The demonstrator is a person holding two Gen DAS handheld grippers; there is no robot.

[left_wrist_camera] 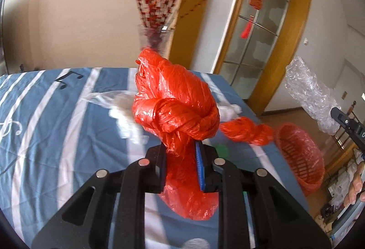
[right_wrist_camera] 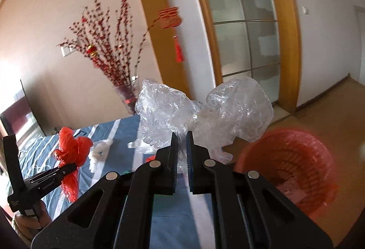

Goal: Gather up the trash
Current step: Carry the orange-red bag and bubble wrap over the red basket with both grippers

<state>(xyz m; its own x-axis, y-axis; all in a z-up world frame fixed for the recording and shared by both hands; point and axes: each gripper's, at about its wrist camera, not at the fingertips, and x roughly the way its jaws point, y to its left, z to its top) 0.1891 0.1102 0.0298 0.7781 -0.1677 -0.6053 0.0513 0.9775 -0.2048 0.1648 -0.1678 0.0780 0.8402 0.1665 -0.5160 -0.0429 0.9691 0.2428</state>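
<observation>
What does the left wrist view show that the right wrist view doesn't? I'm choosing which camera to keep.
Only the left wrist view shows the left gripper pinching the knotted red bag close up. Only the right wrist view shows the right gripper clamped on the clear plastic bag and the red basket's inside. Both show the striped tablecloth, both bags and the basket.

Open air stands above the red basket at four o'clock of the right gripper, while the clear plastic it clamps billows at twelve and white scraps litter the striped tablecloth at ten.
</observation>
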